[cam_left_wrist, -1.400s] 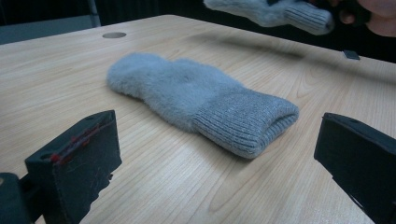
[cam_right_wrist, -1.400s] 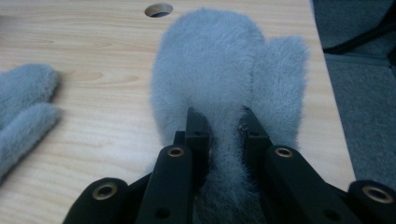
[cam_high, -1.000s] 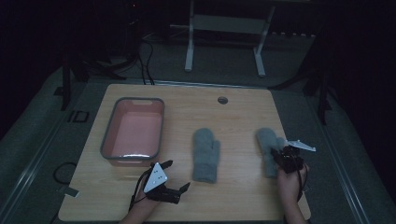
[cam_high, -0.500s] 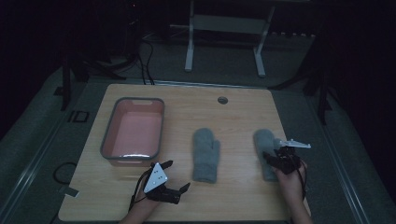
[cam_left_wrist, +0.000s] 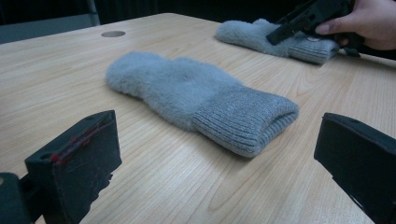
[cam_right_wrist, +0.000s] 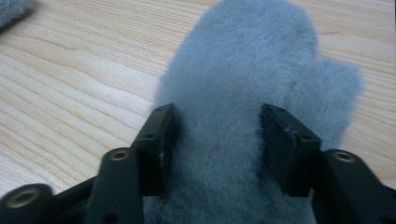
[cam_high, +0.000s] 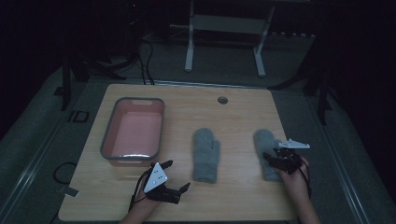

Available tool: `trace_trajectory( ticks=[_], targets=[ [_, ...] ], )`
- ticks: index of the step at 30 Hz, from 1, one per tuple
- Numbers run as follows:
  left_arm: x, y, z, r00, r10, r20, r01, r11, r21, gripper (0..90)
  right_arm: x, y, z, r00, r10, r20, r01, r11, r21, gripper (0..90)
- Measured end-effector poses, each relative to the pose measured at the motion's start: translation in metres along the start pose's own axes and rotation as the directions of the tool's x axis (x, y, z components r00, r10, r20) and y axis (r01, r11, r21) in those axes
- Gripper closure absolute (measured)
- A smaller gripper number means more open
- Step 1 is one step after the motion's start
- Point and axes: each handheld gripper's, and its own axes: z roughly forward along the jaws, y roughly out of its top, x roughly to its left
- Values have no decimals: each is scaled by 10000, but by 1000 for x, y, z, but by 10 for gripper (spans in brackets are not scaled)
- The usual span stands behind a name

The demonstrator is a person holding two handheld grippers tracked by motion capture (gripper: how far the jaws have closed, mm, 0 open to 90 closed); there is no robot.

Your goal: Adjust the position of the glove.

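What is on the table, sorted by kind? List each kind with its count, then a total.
Grey mittens: 2, the middle mitten and the right mitten
Pink tub: 1
Hand-held grippers: 2, the left hand-held gripper and the right hand-held gripper
Total: 5

Fuzzy grey cloth mittens [cam_left_wrist: 187, 93], ribbed knit cuffs; matt wood-grain table [cam_left_wrist: 70, 70]; glossy plastic tub [cam_high: 135, 130].

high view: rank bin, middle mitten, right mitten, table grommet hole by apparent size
1. Pink bin, clearly largest.
2. Middle mitten.
3. Right mitten, which looks a little smaller, but the right gripper covers part of it, so the two mittens may well match.
4. Grommet hole, smallest.
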Motion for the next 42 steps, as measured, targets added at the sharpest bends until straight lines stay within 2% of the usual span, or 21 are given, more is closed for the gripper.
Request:
trace_trajectory(
  ticks=[2, 6, 9, 11, 14, 17, 20, 24, 27, 29, 33, 38, 41, 42],
  targets=[
    [0, 0, 0, 10000, 5, 33, -5, 10000, 1, 7, 2, -2, 1, 9998, -8, 198, 9, 10000, -60, 522],
    [0, 0, 0, 10000, -19, 30, 19, 10000, 0, 7, 7, -2, 1, 9994, 101, 334, -101, 9999, -3, 681],
    [0, 0, 0, 10000, -25, 17, 25, 10000, 9, 7, 5, -1, 1, 9951, 937, 300, -936, 9956, -63, 735],
    [0, 0, 0, 10000, -20, -3, 20, 10000, 10, 7, 4, -2, 0, 9854, 1685, 238, -1681, 9856, -174, 754],
    [0, 0, 0, 10000, -26, -19, 26, 10000, 4, 7, 7, 1, -3, 9751, 2163, 495, -2152, 9762, -265, 788],
    [0, 0, 0, 10000, -33, -12, 33, 10000, -28, 7, 16, 9, -9, 9689, 2316, 869, -2286, 9726, -436, 797],
    [0, 0, 0, 10000, 20, -2, -20, 9999, -150, 7, 27, 17, -14, 9663, 2229, 1289, -2169, 9744, -593, 798],
    [0, 0, 0, 10000, 40, -18, -40, 9998, -185, 7, 44, 32, -23, 9569, 2494, 1487, -2376, 9669, -926, 799],
    [0, 1, 0, 10000, 78, 1, -78, 9998, -208, 7, 57, 41, -28, 9549, 2626, 1382, -2479, 9619, -1149, 800],
    [-1, 2, 0, 10000, 88, -23, -88, 9997, -227, 7, 68, 47, -29, 9565, 2622, 1278, -2469, 9610, -1245, 800],
    [0, 4, 0, 10000, 78, -13, -79, 9996, -287, 7, 90, 59, -30, 9618, 2559, 976, -2429, 9616, -1278, 800],
    [1, 5, -1, 10000, 23, -41, -25, 9991, -420, 7, 124, 76, -31, 9707, 2366, 428, -2285, 9631, -1420, 799],
    [1, 6, -1, 10000, 85, -21, -85, 9990, -433, 7, 138, 83, -28, 9578, 2873, 73, -2833, 9481, -1442, 799],
    [2, 6, 0, 10000, 94, -19, -95, 9990, -425, 7, 145, 85, -24, 9558, 2937, -116, -2926, 9470, -1322, 799]
  ],
)
